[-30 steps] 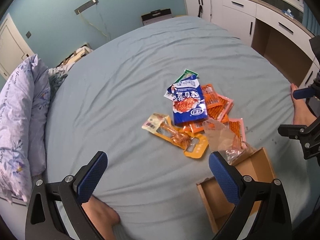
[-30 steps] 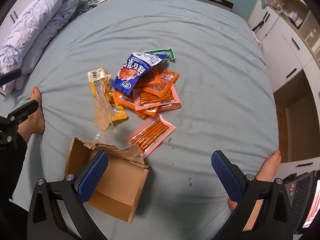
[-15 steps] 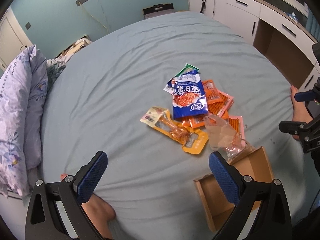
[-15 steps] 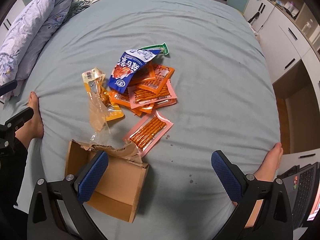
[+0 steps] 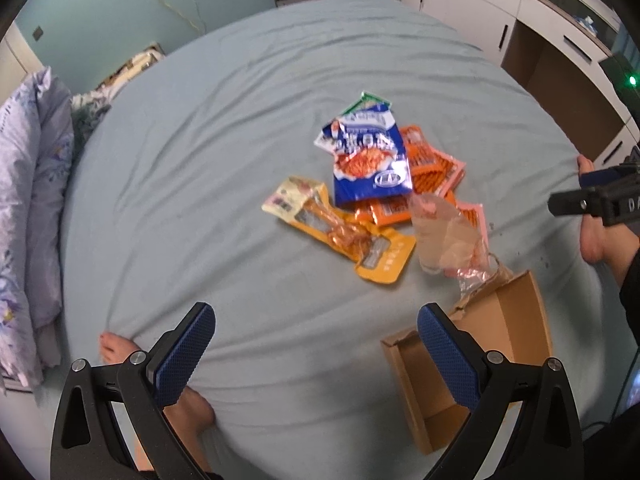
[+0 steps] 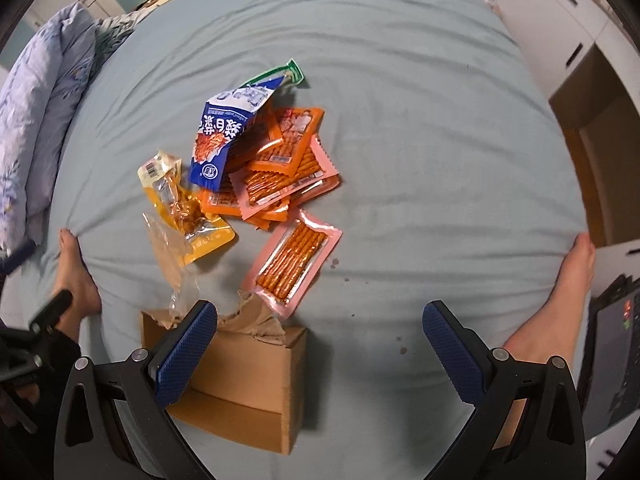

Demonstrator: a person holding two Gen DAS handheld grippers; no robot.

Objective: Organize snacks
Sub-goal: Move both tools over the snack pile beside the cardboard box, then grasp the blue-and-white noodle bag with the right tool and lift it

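Note:
A pile of snack packets lies mid-bed: a blue bag (image 5: 370,164) (image 6: 224,136), a yellow packet (image 5: 344,240) (image 6: 184,208), orange packets (image 5: 424,168) (image 6: 280,148), a pink stick packet (image 6: 294,264) and crumpled clear plastic (image 5: 448,240) (image 6: 172,256). An open cardboard box (image 5: 472,360) (image 6: 236,376) sits at the near edge. My left gripper (image 5: 316,344) is open and empty, above the sheet left of the box. My right gripper (image 6: 320,340) is open and empty, above the box's right end; it also shows in the left wrist view (image 5: 592,200).
The blue-grey bedsheet (image 5: 240,120) (image 6: 420,120) covers the bed. A floral pillow (image 5: 28,200) (image 6: 40,92) lies at the left. Bare feet (image 5: 120,348) (image 6: 560,292) rest at the bed's near edge. White cabinets (image 5: 500,12) stand at the right.
Both grippers have moved forward and lower toward the bed, so the snacks and the box look larger. Nothing was picked up; both stay open.

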